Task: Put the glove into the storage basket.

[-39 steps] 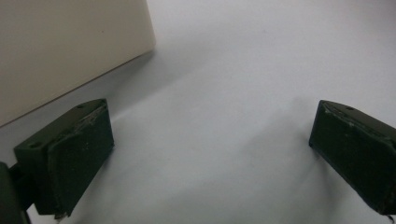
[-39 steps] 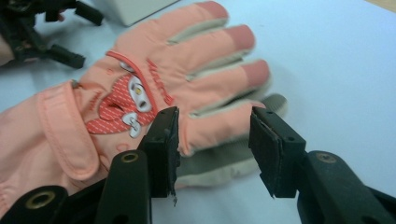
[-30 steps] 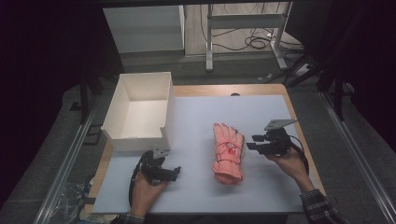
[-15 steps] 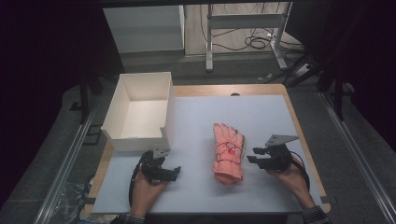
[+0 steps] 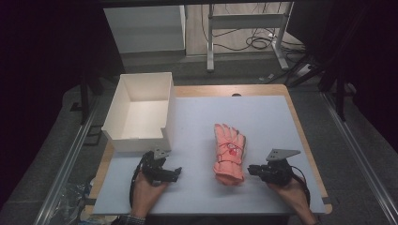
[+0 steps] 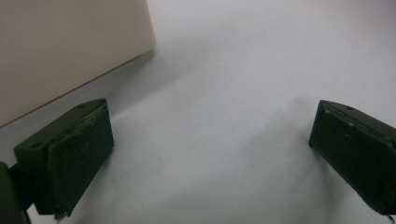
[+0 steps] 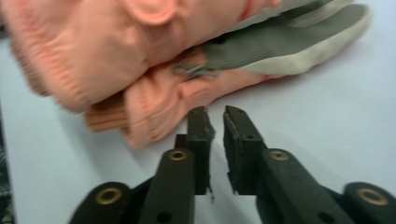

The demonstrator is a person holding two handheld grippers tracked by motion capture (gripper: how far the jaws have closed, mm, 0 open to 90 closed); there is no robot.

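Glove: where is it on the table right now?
In the high view the glove lies flat on the table, right of the white box, its cuff just left of the right tool.

box [image 5: 141, 112] — table's [image 5: 263, 108] left-rear | glove [image 5: 229, 152] — centre, right of box, between both grippers

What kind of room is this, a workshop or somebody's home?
Most likely a lab or test workshop: a work table with metal rails beside it, loose cables on the floor behind, and a desk frame.

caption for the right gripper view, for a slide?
Right gripper, jaws nearly shut on nothing, just short of the cuff of the pink gloves.
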